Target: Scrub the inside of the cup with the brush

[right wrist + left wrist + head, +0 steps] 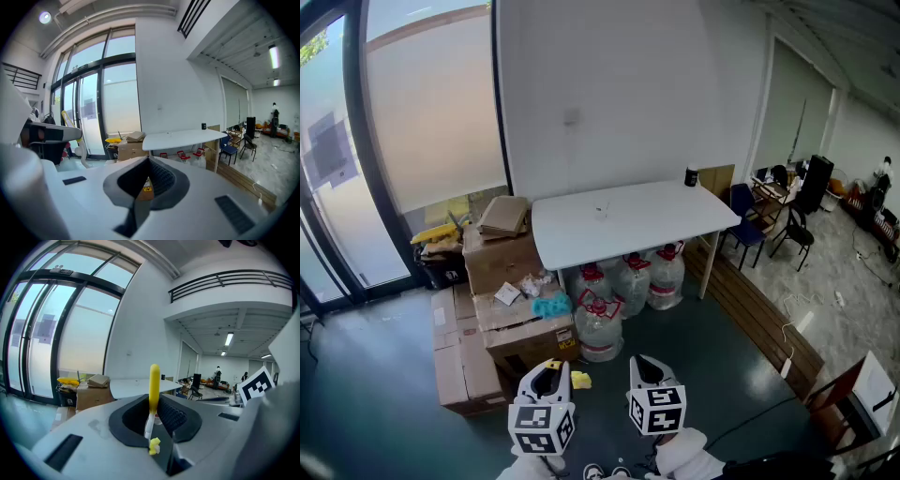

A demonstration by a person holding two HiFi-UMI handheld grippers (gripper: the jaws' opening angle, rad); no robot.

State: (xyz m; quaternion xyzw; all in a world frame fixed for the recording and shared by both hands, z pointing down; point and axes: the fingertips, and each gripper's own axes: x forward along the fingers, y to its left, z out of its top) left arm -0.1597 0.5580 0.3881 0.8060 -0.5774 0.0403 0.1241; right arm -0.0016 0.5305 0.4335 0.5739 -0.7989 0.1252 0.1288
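Yellow brush stands upright, clamped at its white lower end between the jaws of the left gripper, held low and near. Right gripper beside it has its jaws closed on nothing. Far ahead, well apart, a white table carries a dark cup at its far right corner; water jugs stand beneath.

Head view: steeply down over left gripper, right gripper. Gripper views: level, both facing the far table.
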